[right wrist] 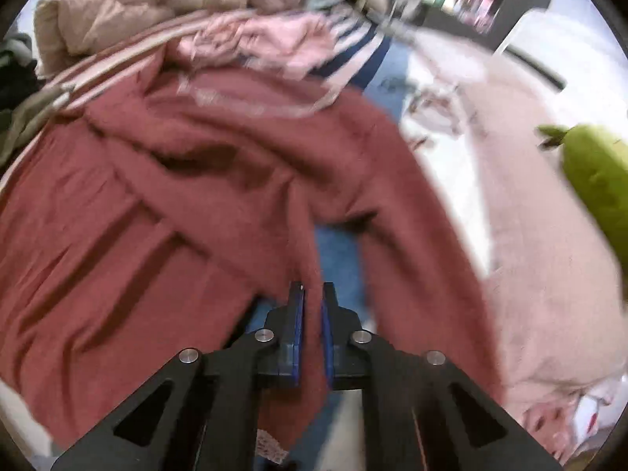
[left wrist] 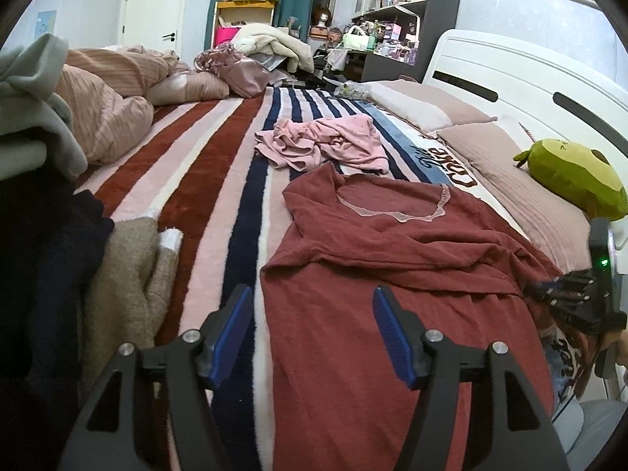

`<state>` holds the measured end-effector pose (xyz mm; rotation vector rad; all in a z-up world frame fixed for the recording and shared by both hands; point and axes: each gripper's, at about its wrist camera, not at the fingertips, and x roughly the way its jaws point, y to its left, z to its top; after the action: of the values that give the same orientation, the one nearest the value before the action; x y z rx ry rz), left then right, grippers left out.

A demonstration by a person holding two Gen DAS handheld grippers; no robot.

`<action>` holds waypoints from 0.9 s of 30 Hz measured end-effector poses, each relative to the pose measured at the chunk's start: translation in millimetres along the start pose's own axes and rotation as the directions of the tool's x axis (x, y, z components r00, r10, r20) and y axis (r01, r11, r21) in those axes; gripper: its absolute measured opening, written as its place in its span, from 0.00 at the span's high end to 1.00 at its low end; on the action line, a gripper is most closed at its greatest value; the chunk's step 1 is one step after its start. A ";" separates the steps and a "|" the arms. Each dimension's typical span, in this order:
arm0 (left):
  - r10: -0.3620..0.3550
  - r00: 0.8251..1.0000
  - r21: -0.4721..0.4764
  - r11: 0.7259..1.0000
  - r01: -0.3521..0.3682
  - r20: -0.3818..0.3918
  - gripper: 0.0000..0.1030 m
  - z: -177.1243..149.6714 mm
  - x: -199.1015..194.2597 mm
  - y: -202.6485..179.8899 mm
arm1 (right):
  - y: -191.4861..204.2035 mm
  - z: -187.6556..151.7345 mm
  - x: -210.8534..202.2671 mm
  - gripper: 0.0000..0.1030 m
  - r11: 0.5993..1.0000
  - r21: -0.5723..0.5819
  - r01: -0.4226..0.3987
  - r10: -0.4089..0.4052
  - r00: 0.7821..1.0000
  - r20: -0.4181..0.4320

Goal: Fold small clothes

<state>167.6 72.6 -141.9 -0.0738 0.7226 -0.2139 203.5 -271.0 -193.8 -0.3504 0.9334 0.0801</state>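
The red top (left wrist: 392, 274) lies spread on the striped blanket (left wrist: 204, 180) of the bed, neckline with pale lace trim pointing away toward the far end, its body running back under the left wrist camera. Its left edge follows a navy and white stripe; its right side reaches the printed blue and white strip of the blanket beside the pillows (left wrist: 482, 153). A fold crosses it from side to side.

The left gripper (left wrist: 310, 333) hangs above the top's lower left part with its blue pads spread wide, nothing between them. To its left the striped blanket lies bare up to a beige knit (left wrist: 129, 274) and a dark garment (left wrist: 47, 274).

The right gripper (right wrist: 312, 302) is clenched on a strip of the red top (right wrist: 196, 196), the cloth drawn up between the nearly touching pads; that view is blurred. In the left wrist view it shows at the top's right edge (left wrist: 581, 294).

Beyond the neckline a crumpled pink garment (left wrist: 325, 143) rests, just apart from the top. A green plush toy (left wrist: 577, 176) sits on the pillows at the right, near the white headboard (left wrist: 510, 66). A bunched pinkish duvet (left wrist: 106, 98) fills the far left.
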 end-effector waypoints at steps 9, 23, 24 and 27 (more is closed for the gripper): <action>0.001 1.000 -0.020 1.000 0.000 0.012 0.42 2.0 -1.7 0.8 | -26.5 12.8 -61.4 0.99 1.000 0.023 -0.009 0.005 0.987 0.158; -0.014 1.000 0.018 1.000 0.014 0.016 0.35 11.9 6.8 -12.1 | -4.2 32.8 35.2 0.71 0.975 -0.068 -0.209 0.210 0.978 0.004; -0.013 1.000 0.021 1.000 0.013 0.017 0.35 12.7 7.3 -12.7 | -2.6 35.0 37.7 0.84 0.974 -0.074 -0.216 0.217 0.976 0.009; -0.009 1.000 0.029 1.000 0.008 0.020 0.35 15.1 8.4 -15.3 | -3.3 37.2 31.4 0.98 0.978 -0.061 -0.201 0.204 0.977 0.057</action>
<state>181.2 55.7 -133.9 -0.0516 0.6988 -0.2311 251.7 -264.4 -197.8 -0.3014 0.9038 0.3027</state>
